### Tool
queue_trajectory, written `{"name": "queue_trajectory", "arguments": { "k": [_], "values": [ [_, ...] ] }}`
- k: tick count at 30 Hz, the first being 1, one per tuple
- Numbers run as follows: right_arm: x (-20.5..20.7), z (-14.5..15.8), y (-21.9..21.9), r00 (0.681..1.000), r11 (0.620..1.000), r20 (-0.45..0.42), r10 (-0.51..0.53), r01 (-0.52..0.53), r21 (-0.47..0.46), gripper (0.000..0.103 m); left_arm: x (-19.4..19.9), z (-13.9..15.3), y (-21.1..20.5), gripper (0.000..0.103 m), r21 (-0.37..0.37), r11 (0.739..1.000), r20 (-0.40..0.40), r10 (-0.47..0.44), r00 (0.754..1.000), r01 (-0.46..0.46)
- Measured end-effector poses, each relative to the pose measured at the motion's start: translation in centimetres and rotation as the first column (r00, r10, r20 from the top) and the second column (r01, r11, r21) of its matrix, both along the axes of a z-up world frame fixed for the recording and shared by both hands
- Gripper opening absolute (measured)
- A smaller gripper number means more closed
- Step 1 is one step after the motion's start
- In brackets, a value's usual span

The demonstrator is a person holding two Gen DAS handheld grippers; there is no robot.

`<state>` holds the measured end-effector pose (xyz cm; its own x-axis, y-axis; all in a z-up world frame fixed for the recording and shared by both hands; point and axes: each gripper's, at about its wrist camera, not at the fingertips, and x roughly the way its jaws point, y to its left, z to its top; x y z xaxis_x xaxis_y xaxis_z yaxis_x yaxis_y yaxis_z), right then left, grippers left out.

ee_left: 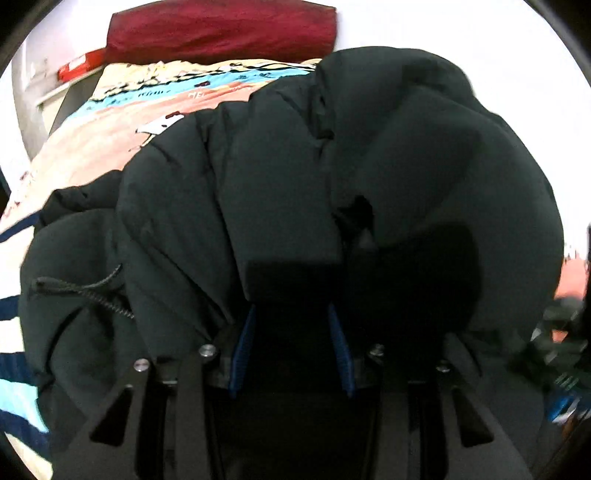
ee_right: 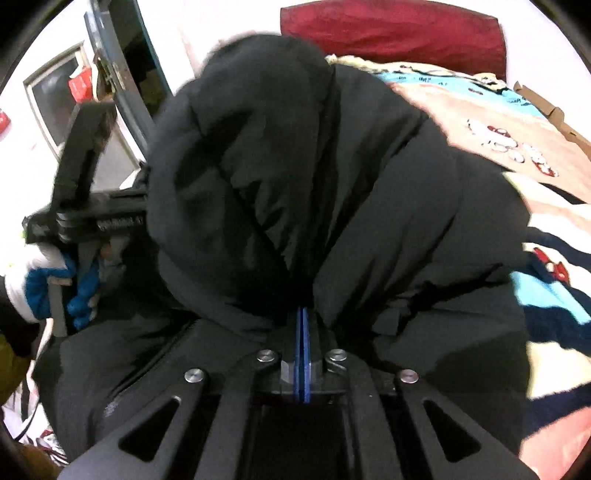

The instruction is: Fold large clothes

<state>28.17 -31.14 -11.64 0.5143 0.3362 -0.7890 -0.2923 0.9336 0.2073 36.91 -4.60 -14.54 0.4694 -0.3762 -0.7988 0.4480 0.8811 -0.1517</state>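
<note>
A large black puffer jacket (ee_left: 280, 177) lies bunched on a bed and fills both views. My left gripper (ee_left: 291, 295) has its blue-lined jaws apart with thick jacket fabric between and over them; the fingertips are hidden. A black drawcord (ee_left: 81, 291) lies on the jacket at the left. In the right wrist view the jacket (ee_right: 332, 192) is heaped up in front. My right gripper (ee_right: 303, 317) has its blue pads pressed together, pinching a fold of the jacket. The left gripper's body (ee_right: 81, 206) shows at the left there, held by a gloved hand.
The bed has a cartoon-print cover (ee_left: 122, 122) in peach, light blue and navy. A dark red pillow (ee_left: 221, 29) lies at the head of the bed, also in the right wrist view (ee_right: 399, 33). A white cabinet and dark door frame (ee_right: 122, 74) stand at the left.
</note>
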Motion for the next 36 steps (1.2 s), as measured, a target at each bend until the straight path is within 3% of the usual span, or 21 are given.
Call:
{"name": "queue_trajectory", "arguments": {
  "k": [2,4,7,11,16,21,30,32,36],
  "values": [
    [-1.2,2.3,-0.3,0.999,1.0,0.054,0.01,-0.009,-0.013,0.02,-0.4,0.3,0.3,0.038,0.004,1.0,0.008,-0.002,1.0,0.002],
    [-1.3,4.5,-0.6,0.994,1.0,0.11,0.006,-0.003,-0.021,0.043,-0.4,0.5,0.6,0.038,-0.01,1.0,0.004,0.007,1.0,-0.007],
    [0.1,8.2,-0.7,0.978,1.0,0.208,-0.004,0.006,-0.013,0.043,-0.2,0.9,1.2,0.038,-0.042,0.999,0.006,0.015,1.0,-0.015],
    [3.8,10.1,0.7,0.965,0.999,0.264,0.006,0.004,-0.04,0.043,-0.3,1.1,1.5,0.038,-0.05,0.999,0.018,0.009,1.0,-0.008],
    [8.8,6.8,1.8,0.979,0.998,0.205,0.01,0.002,-0.062,0.044,-1.2,0.9,1.1,0.038,-0.023,1.0,0.036,0.002,0.999,-0.001],
    [8.2,0.8,1.7,0.996,0.996,0.092,-0.013,0.021,-0.087,0.046,-2.1,0.4,1.5,0.038,-0.024,1.0,0.036,-0.019,0.999,0.02],
    [2.0,-0.9,2.4,0.997,0.986,0.034,0.062,-0.056,-0.158,0.046,-6.2,-0.3,1.3,0.038,0.038,0.997,0.053,-0.07,0.996,0.068],
    [2.5,-1.7,2.0,0.999,0.989,0.025,0.041,-0.037,-0.143,0.047,-5.8,-1.1,1.0,0.038,0.052,0.997,0.063,-0.067,0.996,0.064],
    [5.8,-4.0,1.3,1.0,0.993,-0.003,-0.014,0.014,-0.114,0.047,-2.6,-3.1,1.0,0.039,0.007,1.0,0.031,-0.017,0.999,0.017]
  ]
}}
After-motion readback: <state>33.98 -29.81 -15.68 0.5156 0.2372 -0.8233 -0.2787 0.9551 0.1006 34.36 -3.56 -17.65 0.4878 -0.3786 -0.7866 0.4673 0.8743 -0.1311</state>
